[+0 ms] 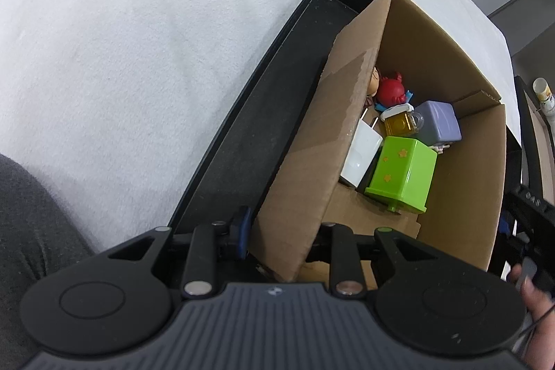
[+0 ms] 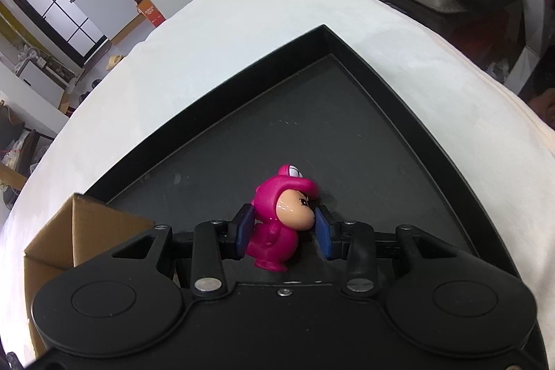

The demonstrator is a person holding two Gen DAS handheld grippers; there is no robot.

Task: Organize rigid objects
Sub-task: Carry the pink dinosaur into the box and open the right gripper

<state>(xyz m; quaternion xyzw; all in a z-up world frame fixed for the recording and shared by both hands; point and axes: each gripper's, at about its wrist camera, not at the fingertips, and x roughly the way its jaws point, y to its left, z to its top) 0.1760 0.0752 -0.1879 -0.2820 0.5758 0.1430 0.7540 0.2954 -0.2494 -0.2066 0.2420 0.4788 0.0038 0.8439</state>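
Observation:
A cardboard box (image 1: 433, 65) stands in a black tray (image 1: 277, 113). It holds a green block (image 1: 402, 172), a white adapter (image 1: 360, 151), a purple cube (image 1: 438, 122), a small beer mug toy (image 1: 402, 120) and a red crab figure (image 1: 390, 89). My left gripper (image 1: 277, 238) straddles the box's near wall; only one blue pad (image 1: 242, 231) shows, outside the box. My right gripper (image 2: 282, 231) is shut on a pink hooded figurine (image 2: 281, 217), held above the tray floor (image 2: 312, 127). The box corner (image 2: 86, 224) shows at the left.
The tray lies on a white cloth (image 1: 121, 40). A dark grey fabric (image 1: 27, 214) is at the left. A hand (image 1: 530, 290) and the other gripper's body show at the right edge. Room furniture lies beyond the table (image 2: 69, 6).

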